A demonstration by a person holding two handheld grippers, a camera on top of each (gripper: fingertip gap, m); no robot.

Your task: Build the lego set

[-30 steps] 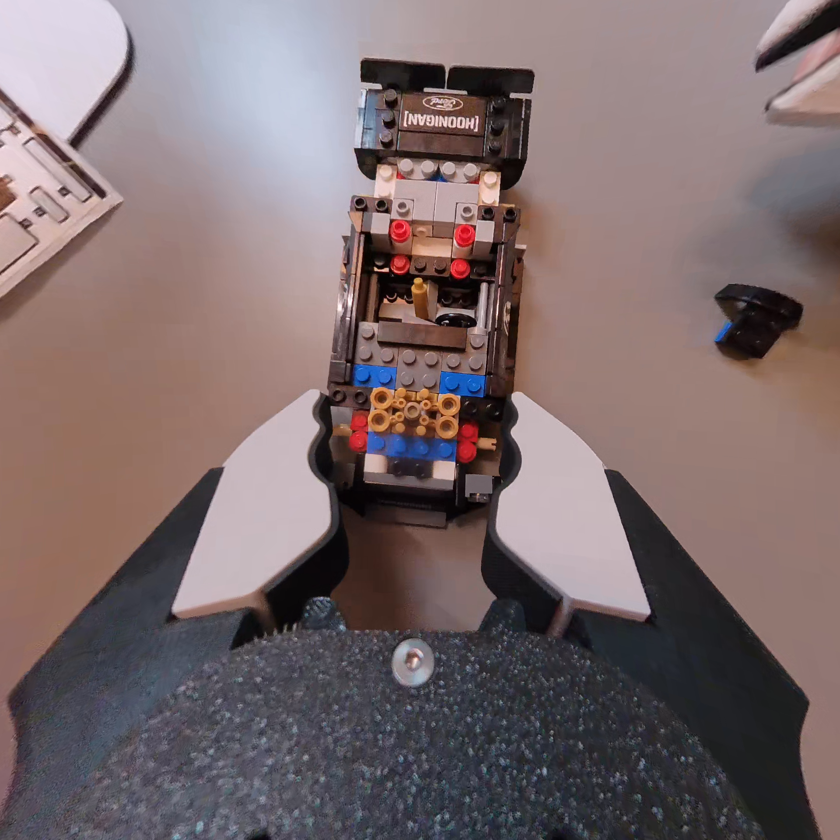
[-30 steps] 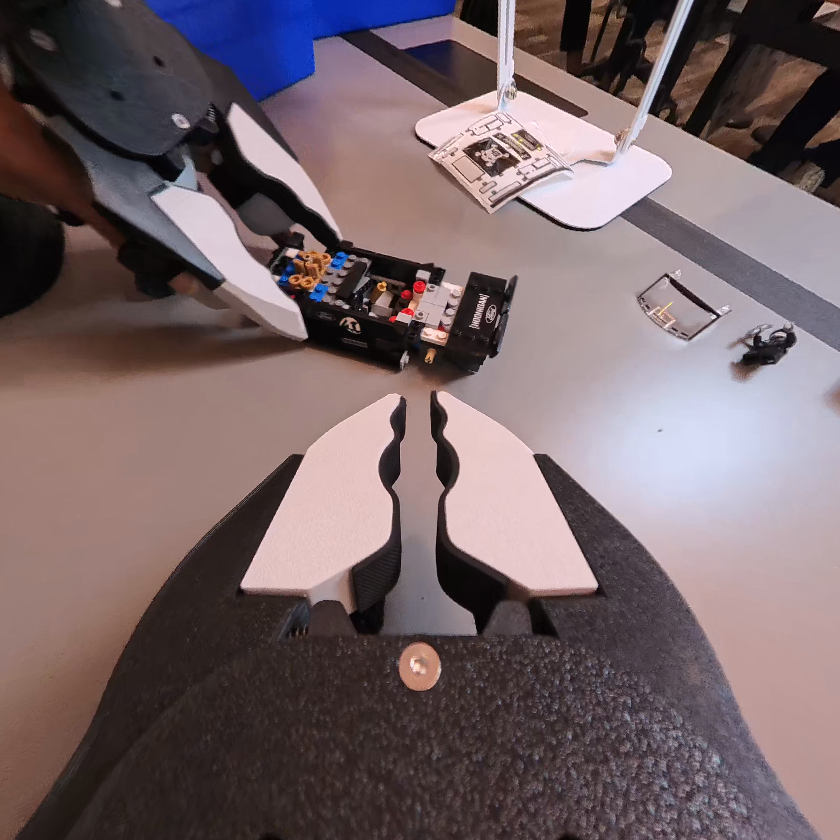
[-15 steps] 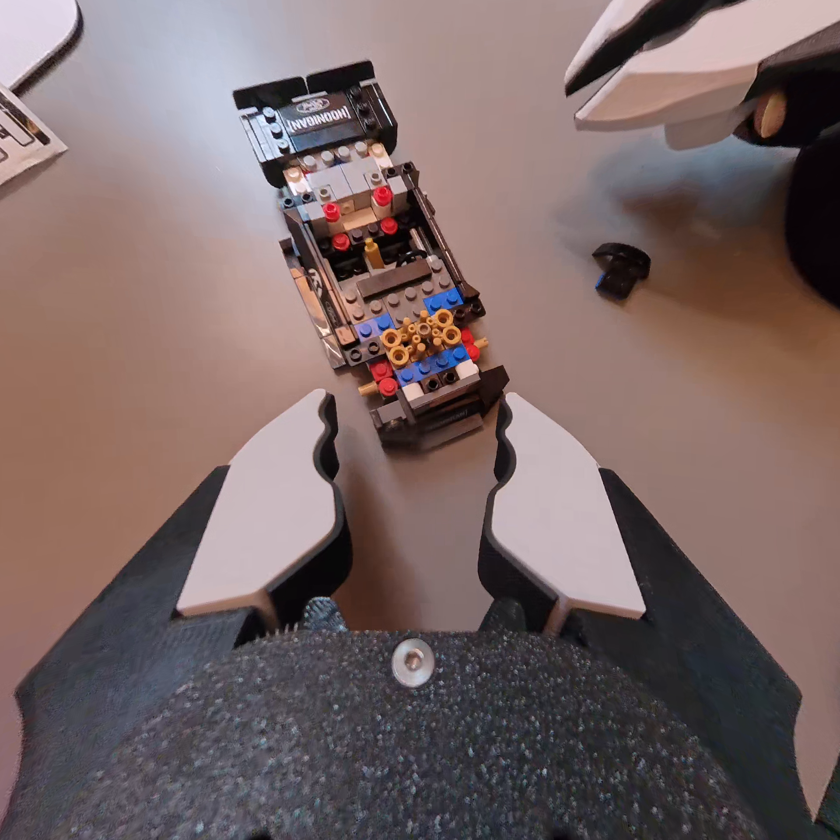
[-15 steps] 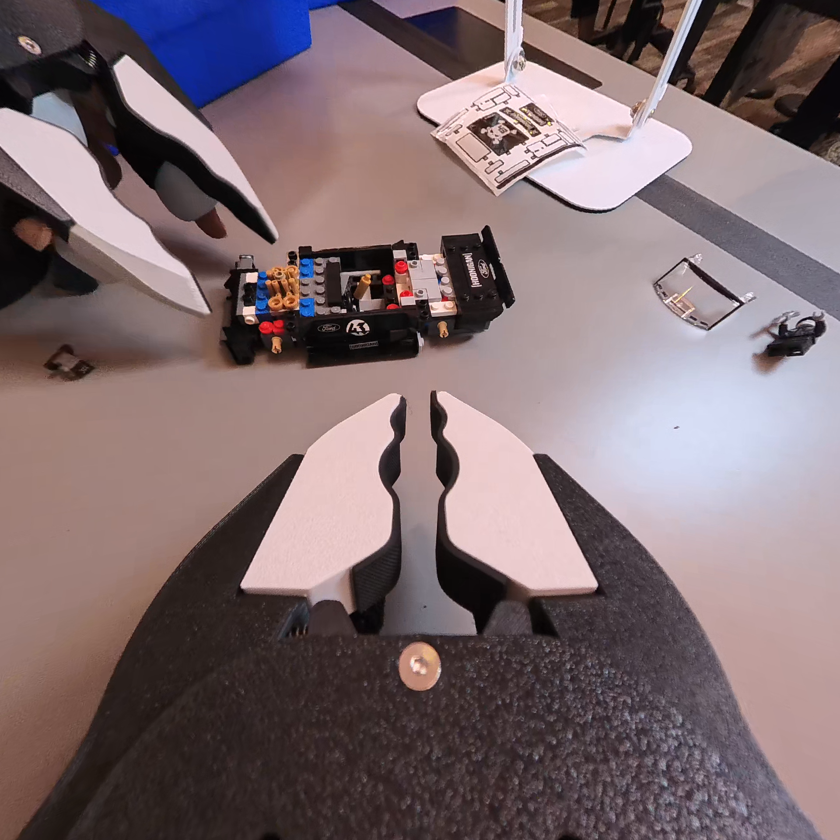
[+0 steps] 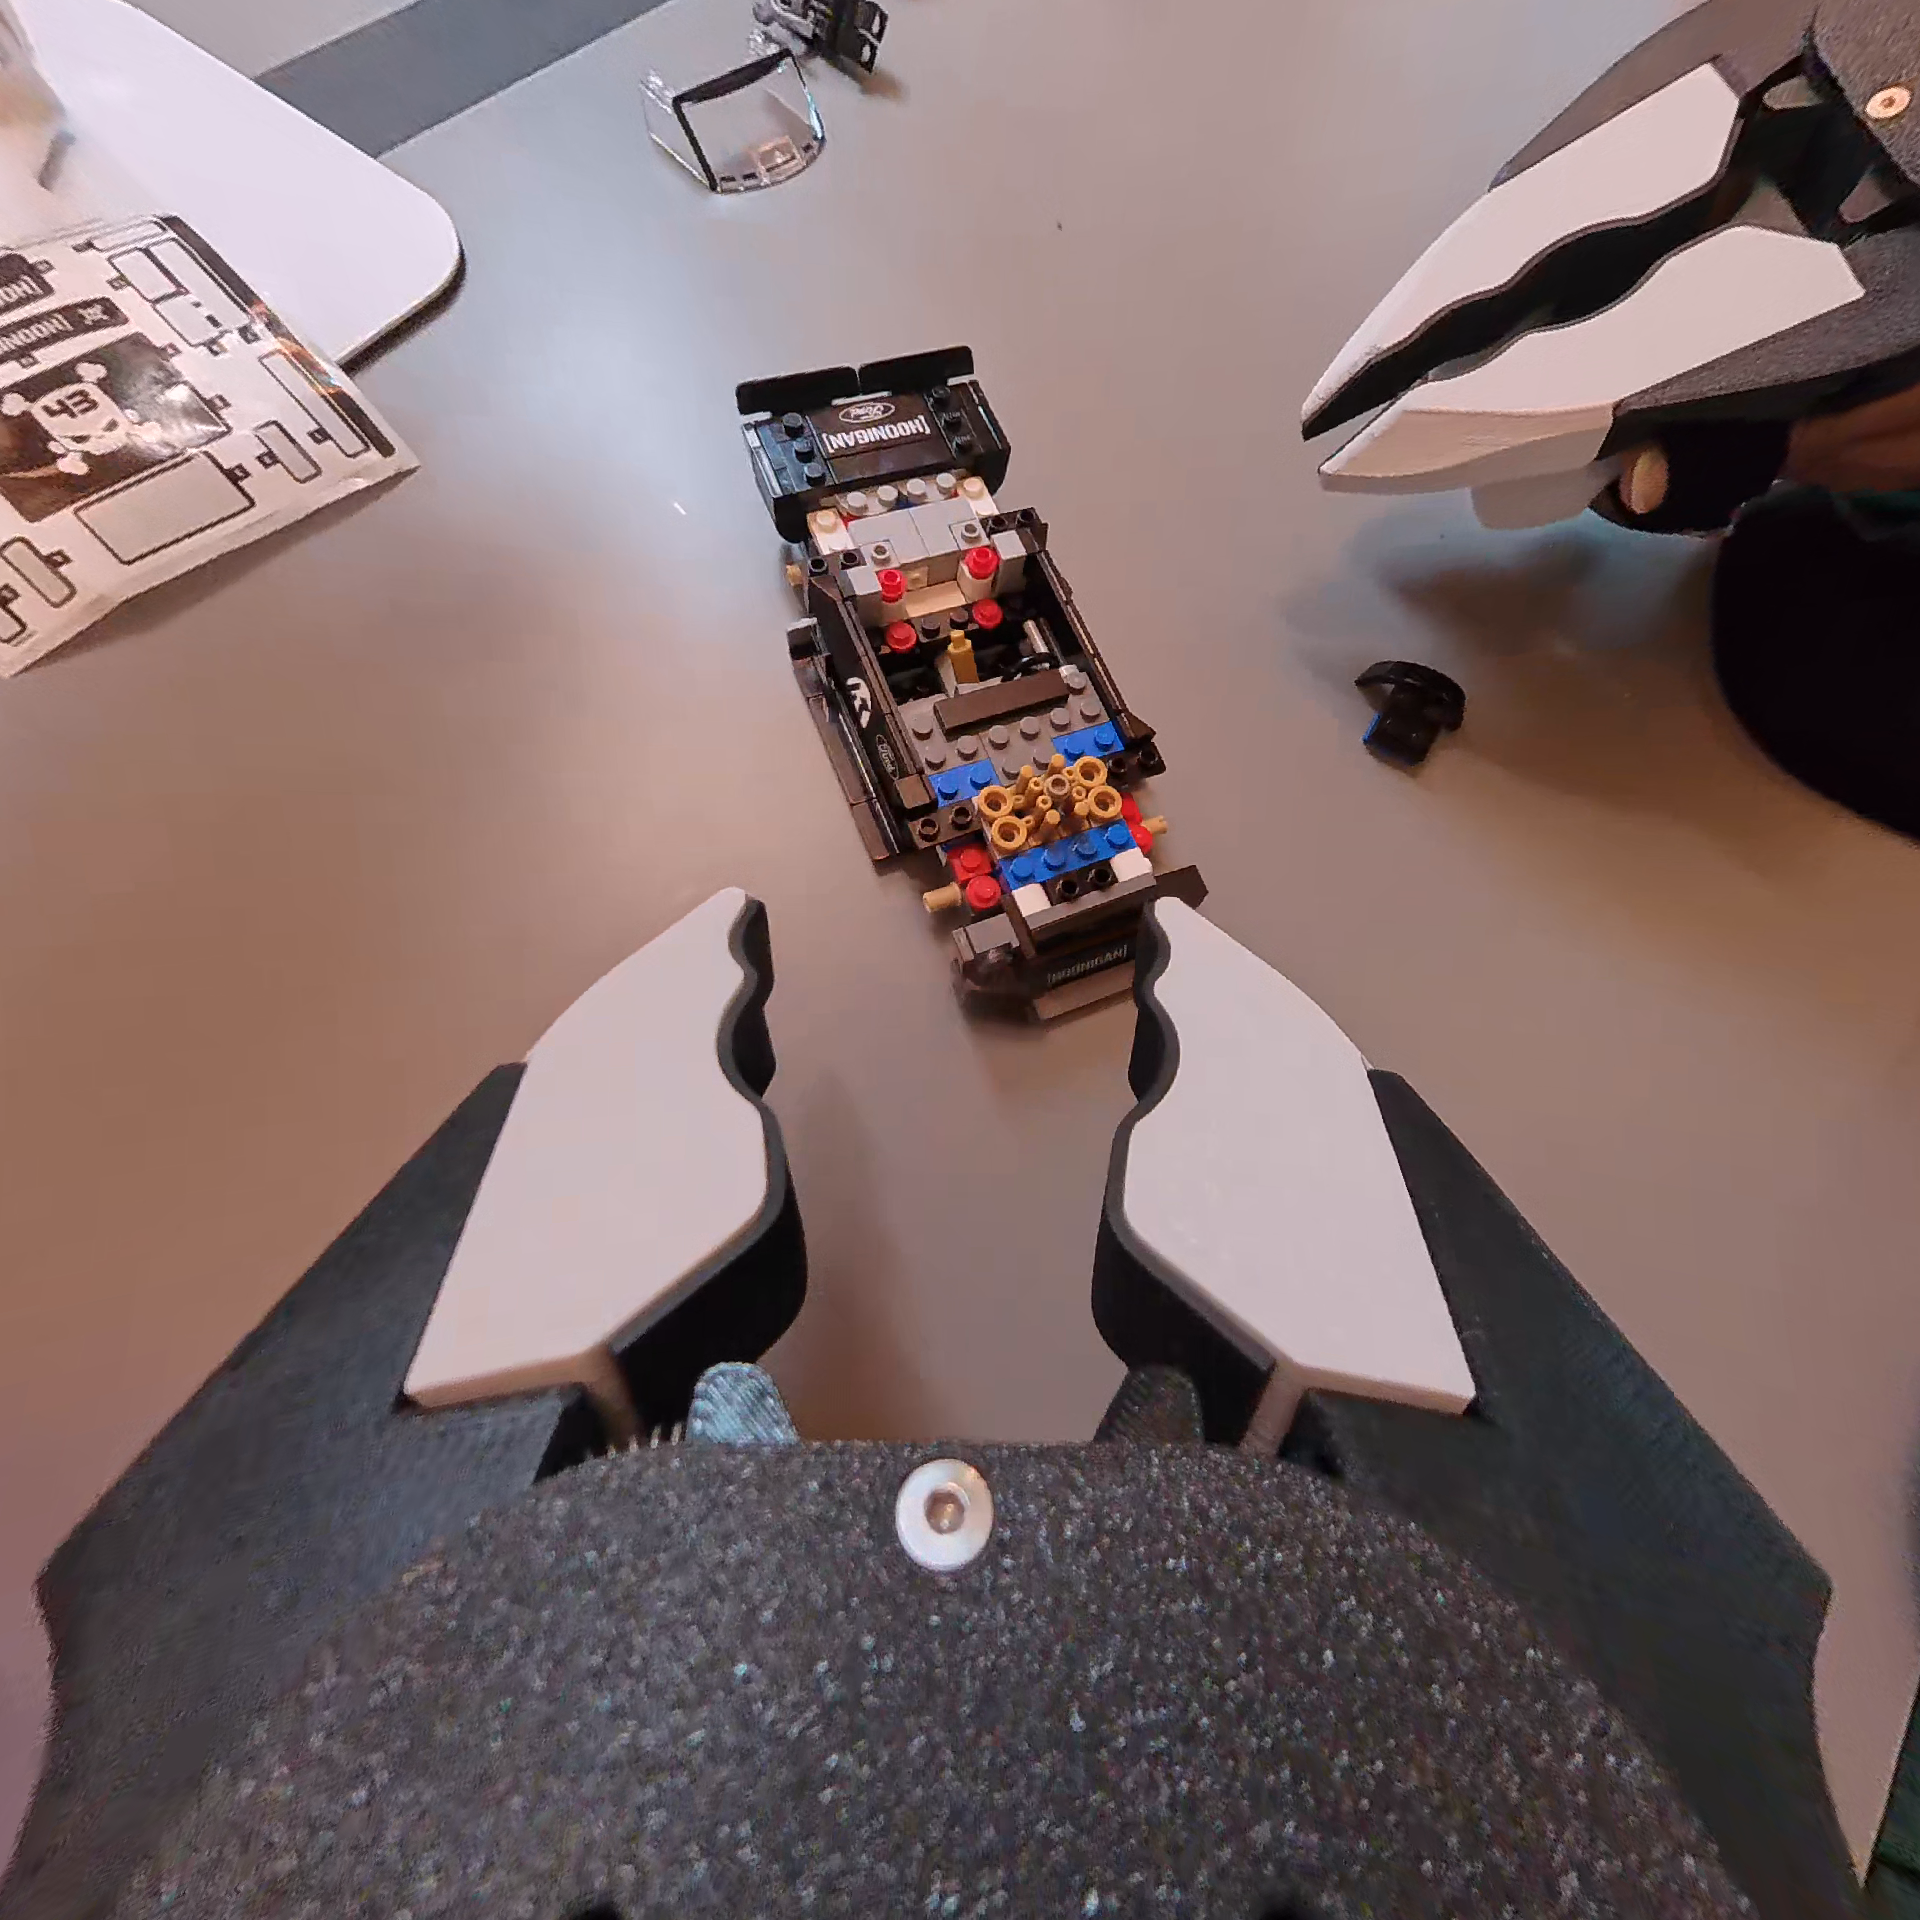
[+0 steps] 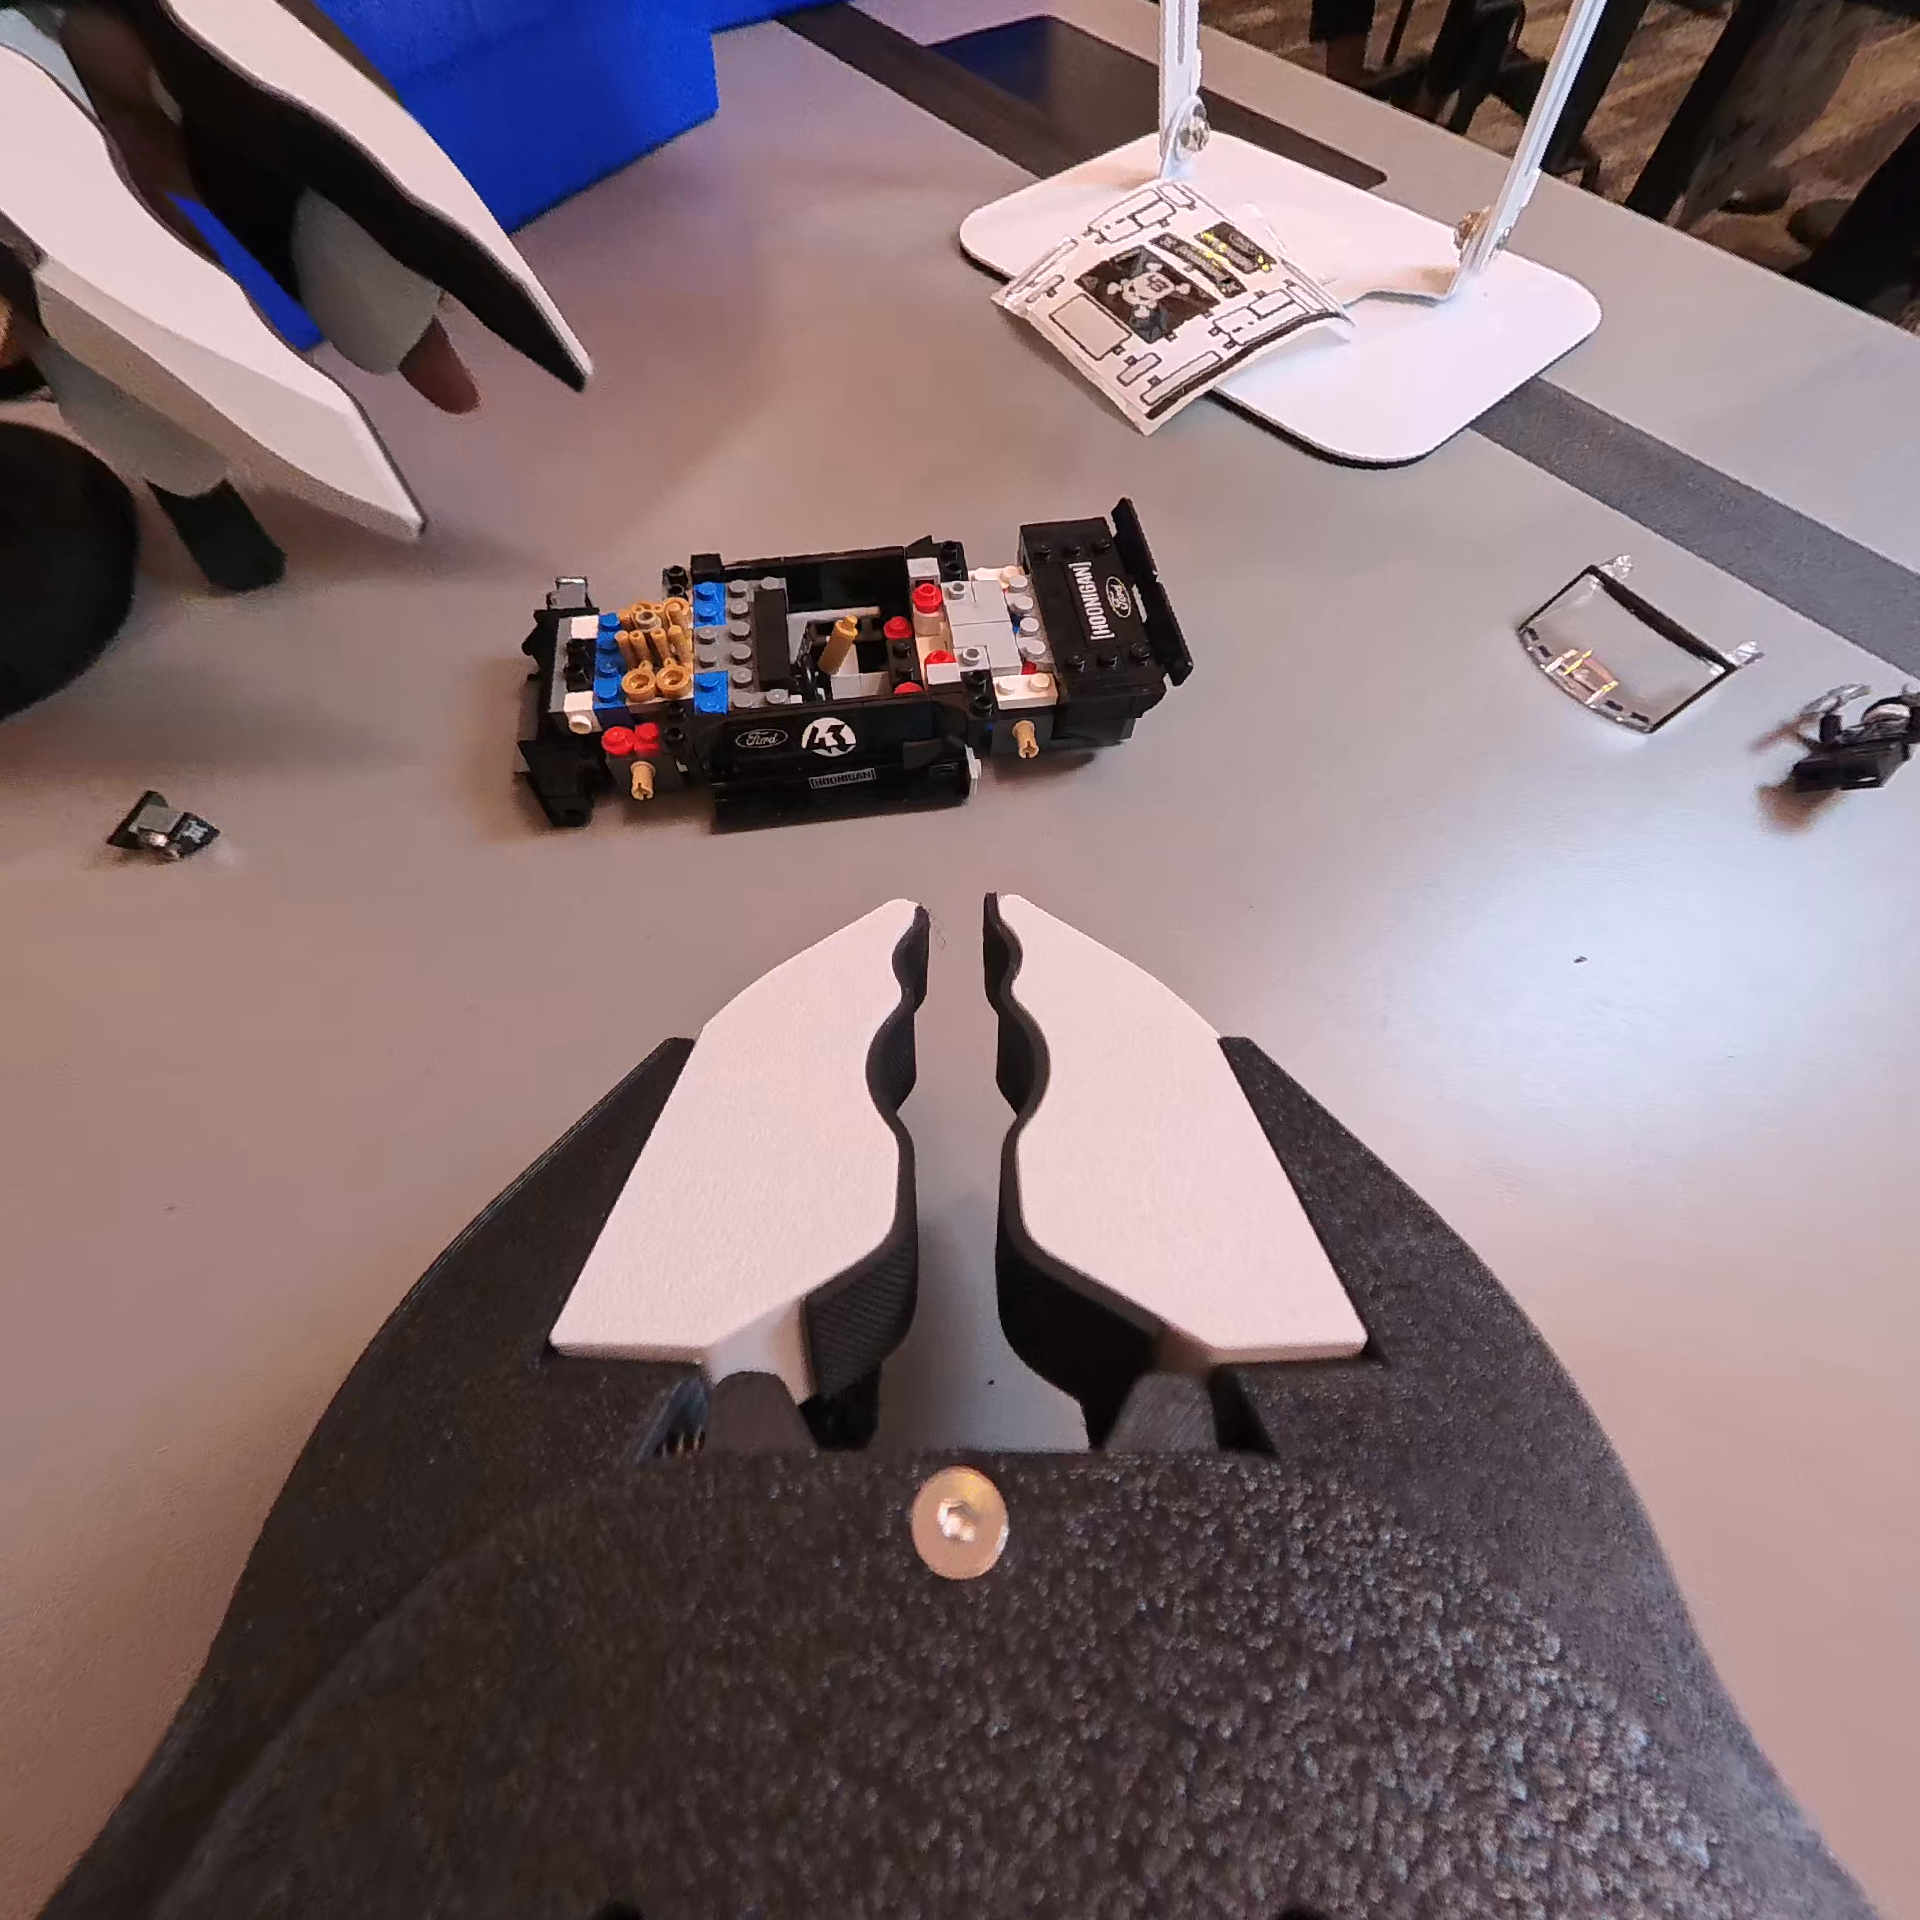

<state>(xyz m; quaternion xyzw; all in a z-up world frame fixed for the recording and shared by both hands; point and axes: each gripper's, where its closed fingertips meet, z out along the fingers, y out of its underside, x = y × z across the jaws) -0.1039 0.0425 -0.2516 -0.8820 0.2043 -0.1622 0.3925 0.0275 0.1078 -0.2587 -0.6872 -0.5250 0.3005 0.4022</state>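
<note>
Nearest to me, my left gripper (image 5: 951,914) hangs with its jaws spread wide and nothing between them, and the near bumper end of the lego car (image 5: 966,686) sits just ahead of its right fingertip, close but, as far as I can tell, not touching. Seen from my right gripper (image 6: 954,906), whose jaws are drawn narrow with only a slit between them and hold nothing, the car lies broadside ahead on the grey counter (image 6: 1351,987), well apart from the tips. I judge it light and rigid along its black side panels, so those long flat flanks are where I would take it; the cluster of tan pins near the front and the studded red and blue bits on top look likely to pop off under a pinch. Off to the right of my left gripper lies a small black piece (image 5: 1411,709), and farther ahead a clear windscreen piece (image 5: 740,125), which I expect is smooth and slippery, so best taken by its edges.
</note>
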